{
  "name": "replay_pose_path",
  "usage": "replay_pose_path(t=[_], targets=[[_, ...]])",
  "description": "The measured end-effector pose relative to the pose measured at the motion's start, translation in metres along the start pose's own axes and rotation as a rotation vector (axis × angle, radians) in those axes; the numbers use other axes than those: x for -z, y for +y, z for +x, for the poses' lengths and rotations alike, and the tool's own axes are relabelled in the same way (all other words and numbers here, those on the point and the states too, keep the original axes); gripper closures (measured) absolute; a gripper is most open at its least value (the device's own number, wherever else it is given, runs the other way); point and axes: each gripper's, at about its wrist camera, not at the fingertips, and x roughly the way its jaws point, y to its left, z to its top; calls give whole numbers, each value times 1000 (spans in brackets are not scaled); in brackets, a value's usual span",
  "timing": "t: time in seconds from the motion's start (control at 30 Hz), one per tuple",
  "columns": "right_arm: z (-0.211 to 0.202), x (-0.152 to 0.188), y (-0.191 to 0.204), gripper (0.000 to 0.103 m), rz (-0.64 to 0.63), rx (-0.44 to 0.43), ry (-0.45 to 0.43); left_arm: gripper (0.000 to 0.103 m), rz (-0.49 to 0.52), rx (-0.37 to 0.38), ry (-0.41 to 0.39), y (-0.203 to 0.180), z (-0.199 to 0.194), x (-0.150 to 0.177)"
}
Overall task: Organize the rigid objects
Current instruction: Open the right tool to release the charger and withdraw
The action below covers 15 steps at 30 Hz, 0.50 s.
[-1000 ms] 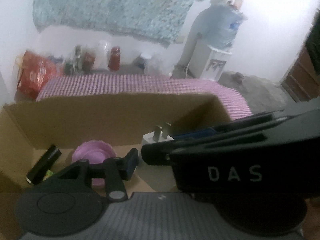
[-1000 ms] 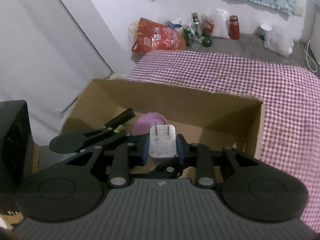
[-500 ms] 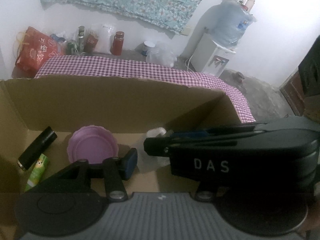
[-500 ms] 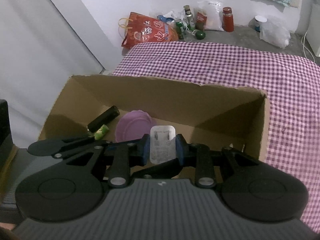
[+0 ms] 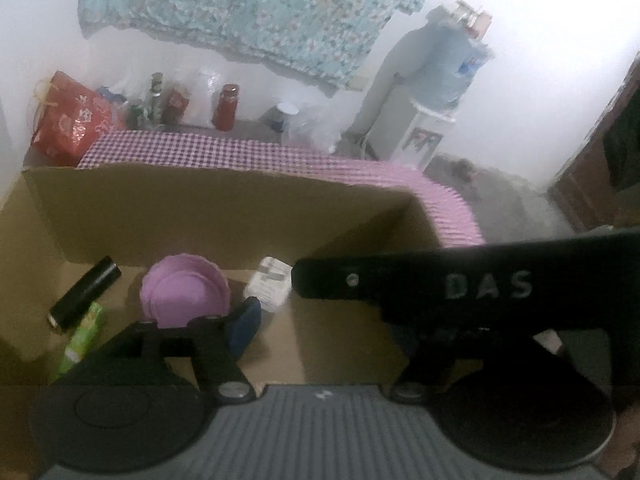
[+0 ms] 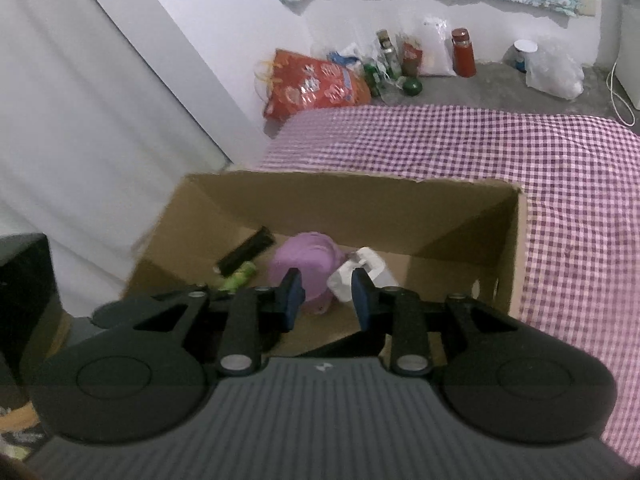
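Observation:
A white plug charger lies on the floor of the cardboard box, right of a purple lid. My right gripper hovers just above it, open, nothing between its blue pads. In the left wrist view the charger rests just past the tip of the right gripper's black body. My left gripper stands over the box's near side with its jaws opening and nothing seen between them. Its left finger shows; the other is hidden behind the right gripper.
A black cylinder and a green tube lie at the box's left end. The box sits on a purple checked cloth. Bags and bottles line the far wall. A water dispenser stands at the back right.
The right gripper's jaws have opened and let go of the charger, which now lies in the box beside the purple lid. The right gripper has drawn back a little.

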Motion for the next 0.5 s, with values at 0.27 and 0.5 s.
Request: replay_pose_path(t=[0.27, 0.5], targets=[[-99, 53, 36, 71, 13, -109, -169, 19, 69, 88, -118, -27, -92, 48], [-160, 140, 75, 62, -5, -176, -309, 11, 92, 140, -183, -23, -165, 129]])
